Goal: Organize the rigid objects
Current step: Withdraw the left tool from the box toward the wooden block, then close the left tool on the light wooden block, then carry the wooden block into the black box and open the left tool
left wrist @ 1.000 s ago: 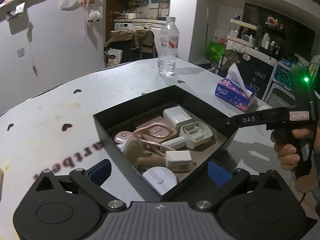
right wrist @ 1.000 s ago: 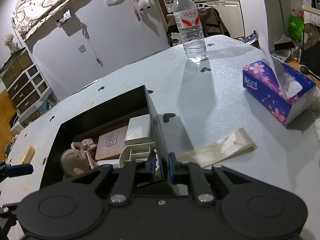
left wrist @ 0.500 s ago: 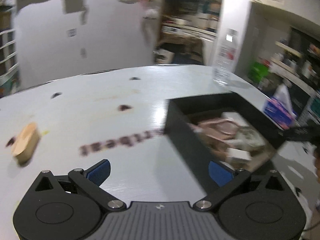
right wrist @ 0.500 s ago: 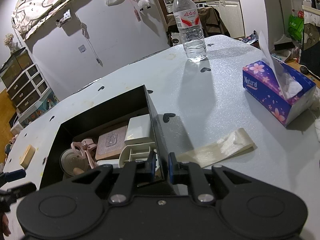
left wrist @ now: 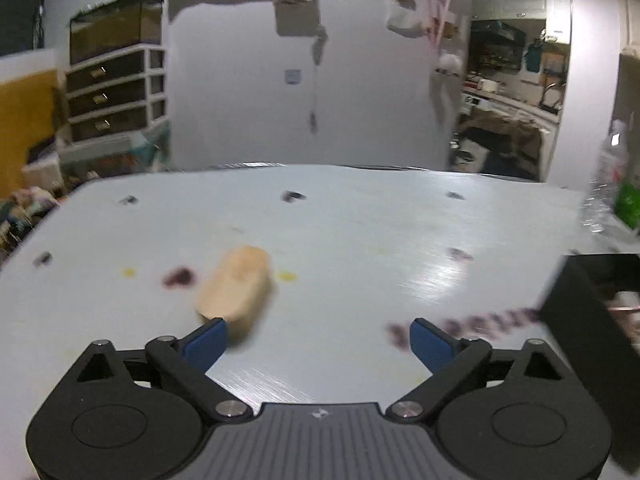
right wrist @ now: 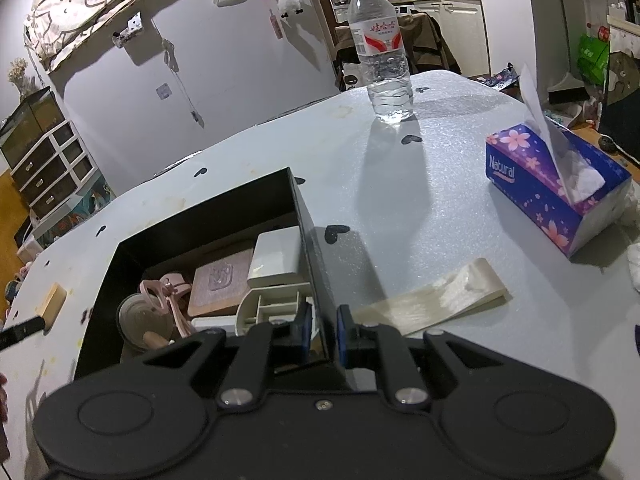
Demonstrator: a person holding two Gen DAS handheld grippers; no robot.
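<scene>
**Inspector:** Domestic room, dim, with a drawer unit (left wrist: 116, 92) against the far wall. Pale table (left wrist: 360, 232) marked with small dark hearts. On it, largest first: black box (right wrist: 208, 208) holding assorted hard items, tissue box (right wrist: 556, 196), water bottle (right wrist: 380, 48), a flat translucent strip (right wrist: 432, 300).

**Assistant:** And the loose piece?

**Inspector:** One wooden block (left wrist: 236, 288), lying on the table to the left of the black box and well apart from it — the only rigid item I see outside the box. The left wrist view is blurred, so its exact shape is uncertain.

**Assistant:** Gripper states?

**Inspector:** Left gripper (left wrist: 318, 340) is spread wide and carries nothing; the block's near end sits just beside its left pad. Right gripper (right wrist: 322, 328) is clenched on the box's near wall, one pad inside and one outside.

**Assistant:** Risks from here?

**Inspector:** Judgement only. The block is off-centre between the pads — closing now would likely catch one end, so it could pivot or skid away on the smooth top. The blur suggests speed; arriving fast, the left pad could knock the block aside. And if the right gripper's clamp slackens, the box could shift when the block is dropped in.
</scene>
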